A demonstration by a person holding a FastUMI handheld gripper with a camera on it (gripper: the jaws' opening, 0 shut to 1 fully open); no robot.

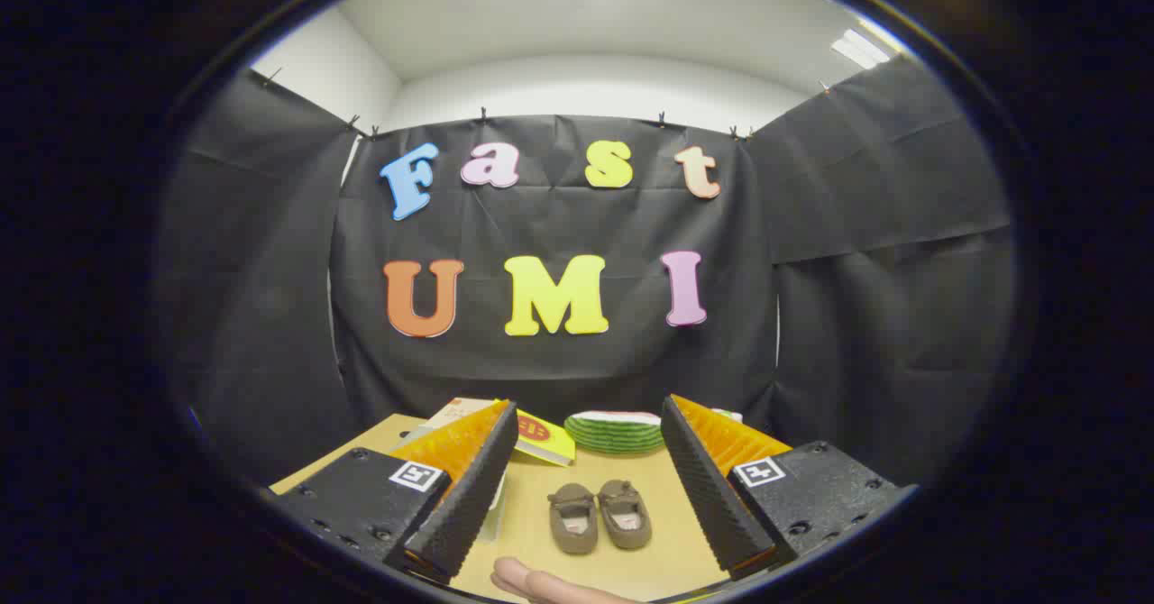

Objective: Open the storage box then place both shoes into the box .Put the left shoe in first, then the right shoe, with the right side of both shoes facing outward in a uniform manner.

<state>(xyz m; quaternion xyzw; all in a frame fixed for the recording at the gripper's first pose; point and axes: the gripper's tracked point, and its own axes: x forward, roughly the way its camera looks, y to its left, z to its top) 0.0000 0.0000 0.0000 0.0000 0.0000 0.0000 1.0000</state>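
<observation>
Two small brown shoes [599, 517] lie side by side on the wooden table [649, 559], between and just ahead of my fingers. My gripper [590, 482] is open, its orange-backed black fingers [469, 487] wide apart with nothing between them. The storage box [494, 507] stands partly hidden behind the left finger, and a pale edge of it shows beside the left shoe. A yellow-green flap with a red mark [541, 435] shows above it at the left, beyond the finger.
A green-striped round thing with a white top [615, 431] sits at the far edge of the table, beyond the shoes. A person's finger [541, 583] rests on the table's near edge, close to my fingers. Black cloth walls the booth on three sides.
</observation>
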